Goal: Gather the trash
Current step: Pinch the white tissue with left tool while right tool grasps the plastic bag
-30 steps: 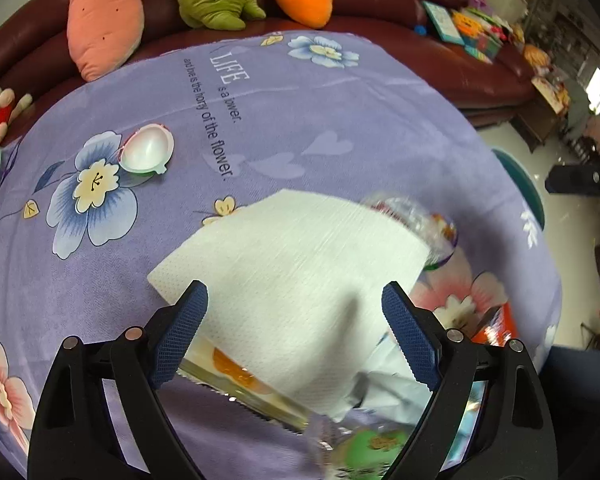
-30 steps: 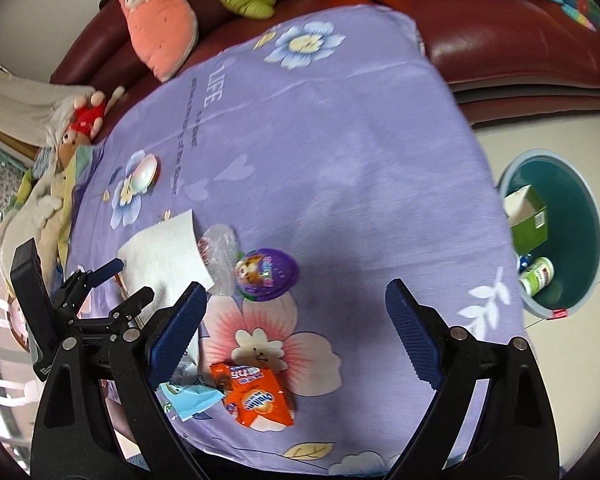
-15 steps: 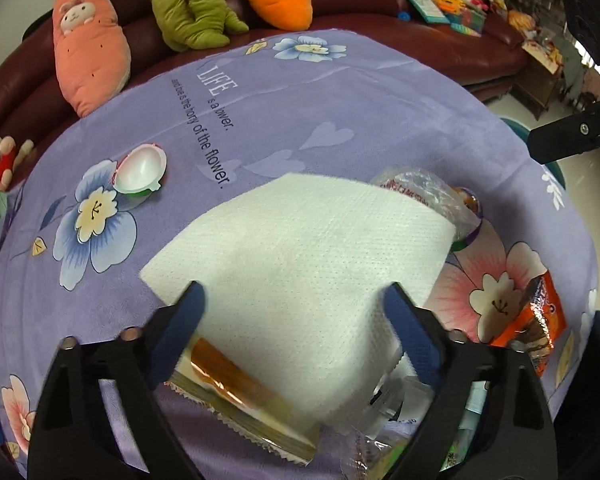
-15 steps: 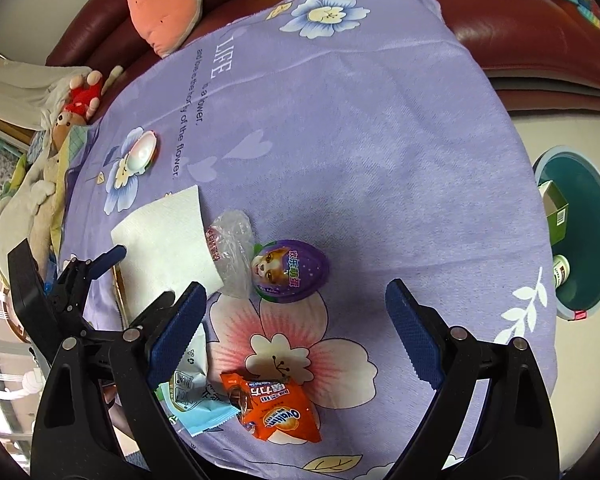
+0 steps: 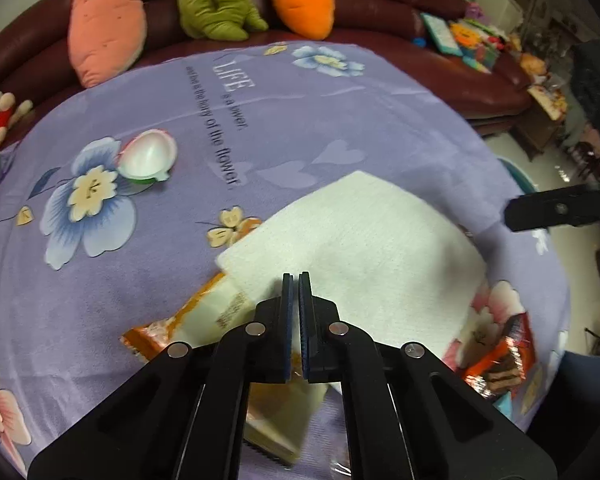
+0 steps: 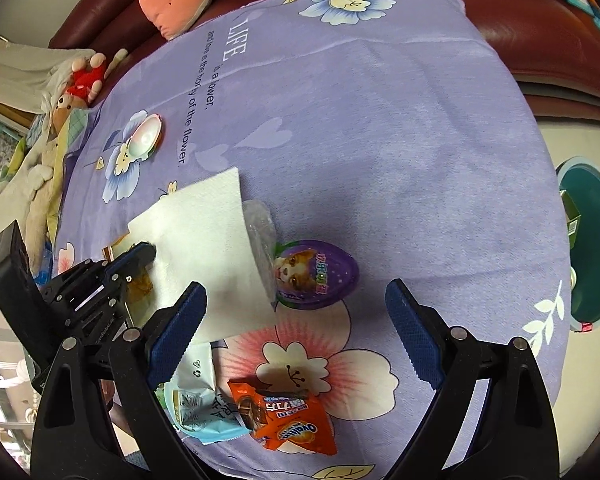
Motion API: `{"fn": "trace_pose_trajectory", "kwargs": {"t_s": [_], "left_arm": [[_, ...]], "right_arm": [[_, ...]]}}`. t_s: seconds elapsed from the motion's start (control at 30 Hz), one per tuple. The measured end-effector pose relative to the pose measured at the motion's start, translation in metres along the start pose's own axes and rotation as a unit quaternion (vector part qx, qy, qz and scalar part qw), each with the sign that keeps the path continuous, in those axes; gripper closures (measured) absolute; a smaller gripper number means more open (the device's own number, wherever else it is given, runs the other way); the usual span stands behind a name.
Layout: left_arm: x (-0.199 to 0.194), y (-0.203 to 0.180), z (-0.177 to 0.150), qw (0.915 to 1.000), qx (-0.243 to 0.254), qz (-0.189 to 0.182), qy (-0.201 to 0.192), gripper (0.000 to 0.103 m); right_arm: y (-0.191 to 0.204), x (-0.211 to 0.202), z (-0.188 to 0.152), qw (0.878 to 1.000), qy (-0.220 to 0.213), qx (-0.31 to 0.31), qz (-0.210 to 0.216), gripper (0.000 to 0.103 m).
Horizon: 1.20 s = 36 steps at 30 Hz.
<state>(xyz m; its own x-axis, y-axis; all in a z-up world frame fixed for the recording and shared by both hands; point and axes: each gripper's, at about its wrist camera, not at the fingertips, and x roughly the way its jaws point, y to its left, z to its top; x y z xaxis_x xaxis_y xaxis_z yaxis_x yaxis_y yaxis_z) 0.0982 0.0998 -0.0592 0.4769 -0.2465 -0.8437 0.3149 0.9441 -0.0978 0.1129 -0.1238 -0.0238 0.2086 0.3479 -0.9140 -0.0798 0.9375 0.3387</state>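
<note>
A white paper napkin (image 5: 364, 236) lies on the purple flowered tablecloth (image 5: 284, 112), also in the right wrist view (image 6: 208, 236). My left gripper (image 5: 294, 280) is shut on the napkin's near edge; it shows in the right wrist view (image 6: 140, 254). Under the napkin lies an orange-and-cream snack wrapper (image 5: 204, 320). My right gripper (image 6: 296, 320) is open and empty above a purple egg-shaped capsule (image 6: 318, 272), a clear plastic wrapper (image 6: 260, 232) and an orange snack packet (image 6: 284, 416). A pale blue packet (image 6: 196, 404) lies beside it.
A white half egg shell (image 5: 146, 156) lies at the table's left. A teal trash bin (image 6: 588, 240) with boxes stands on the floor to the right. A dark red sofa (image 5: 380, 12) with plush toys runs behind the table.
My left gripper has closed from wide open onto the napkin's near edge. The right gripper has moved lower and nearer over the capsule and packets.
</note>
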Motion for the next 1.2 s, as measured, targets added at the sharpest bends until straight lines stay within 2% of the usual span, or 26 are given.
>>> {"fn": "trace_pose_trajectory", "kwargs": {"t_s": [0.07,0.1,0.13,0.17,0.2,0.23,0.33,0.4,0.5,0.57,0.63,0.7,0.77,0.83,0.97,1.07,1.1,1.13,1.2], "left_arm": [[-0.003,-0.003,0.001,0.9999,0.012,-0.009,0.0,0.094],[-0.005,-0.006,0.001,0.9998,0.02,-0.007,0.0,0.081],[-0.007,-0.01,0.002,0.9995,0.031,0.0,-0.004,0.052],[-0.01,-0.012,0.003,0.9993,0.036,0.004,-0.009,0.033],[-0.014,-0.016,0.004,0.9988,0.045,0.002,-0.018,0.006],[-0.018,-0.022,0.004,0.9978,0.058,-0.001,-0.033,0.004],[-0.012,-0.042,0.005,0.9945,0.102,-0.002,-0.027,0.004],[0.001,-0.052,0.005,0.9919,0.125,0.016,-0.014,0.004],[0.024,-0.058,0.003,0.9893,0.142,0.024,0.021,0.004],[0.031,-0.058,0.001,0.9889,0.144,0.024,0.027,0.007],[0.032,-0.058,0.001,0.9895,0.14,0.02,0.031,0.037],[0.028,-0.052,0.003,0.9925,0.117,-0.001,0.034,0.052],[0.02,-0.047,0.005,0.9941,0.105,0.0,0.027,0.058],[0.012,-0.041,0.007,0.9959,0.088,-0.007,0.022,0.073],[0.002,-0.03,0.012,0.9979,0.053,-0.027,0.025,0.072],[0.001,-0.023,0.015,0.9987,0.038,-0.028,0.021,0.073],[0.001,-0.022,0.015,0.9989,0.036,-0.025,0.02,0.079],[0.002,-0.02,0.016,0.9991,0.03,-0.024,0.02,0.091],[-0.003,-0.013,0.019,0.9992,0.015,-0.034,0.014,0.092]], "right_arm": [[0.0,0.0,0.001,1.0,-0.002,0.001,-0.001,0.016],[-0.001,0.0,0.001,1.0,-0.002,0.002,-0.001,0.016],[-0.003,-0.001,0.002,1.0,-0.003,0.006,-0.001,0.016],[-0.004,-0.001,0.003,1.0,-0.004,0.008,-0.001,0.016],[-0.005,-0.002,0.003,1.0,-0.005,0.01,0.0,0.016],[-0.006,-0.002,0.003,1.0,-0.006,0.011,0.0,0.016],[-0.011,-0.004,0.003,1.0,-0.006,0.016,0.001,0.016],[-0.017,-0.004,0.003,1.0,-0.006,0.022,0.001,0.016],[-0.023,-0.006,0.001,1.0,-0.006,0.025,0.0,0.016],[-0.026,-0.007,-0.001,1.0,-0.005,0.026,0.0,0.016],[-0.029,-0.007,-0.002,1.0,-0.004,0.026,0.001,0.016],[-0.03,-0.006,-0.001,1.0,-0.003,0.025,0.002,0.016],[-0.03,-0.004,0.0,1.0,-0.001,0.024,0.003,0.016],[-0.028,-0.002,0.001,1.0,0.0,0.02,0.004,0.016],[-0.023,0.001,0.001,1.0,0.004,0.01,0.01,0.016],[-0.019,0.003,0.001,1.0,0.005,0.004,0.014,0.016],[-0.017,0.003,0.001,1.0,0.005,0.002,0.014,0.016],[-0.017,0.003,0.002,1.0,0.005,0.001,0.014,0.016],[-0.014,0.004,0.003,1.0,0.006,-0.002,0.013,0.016]]}}
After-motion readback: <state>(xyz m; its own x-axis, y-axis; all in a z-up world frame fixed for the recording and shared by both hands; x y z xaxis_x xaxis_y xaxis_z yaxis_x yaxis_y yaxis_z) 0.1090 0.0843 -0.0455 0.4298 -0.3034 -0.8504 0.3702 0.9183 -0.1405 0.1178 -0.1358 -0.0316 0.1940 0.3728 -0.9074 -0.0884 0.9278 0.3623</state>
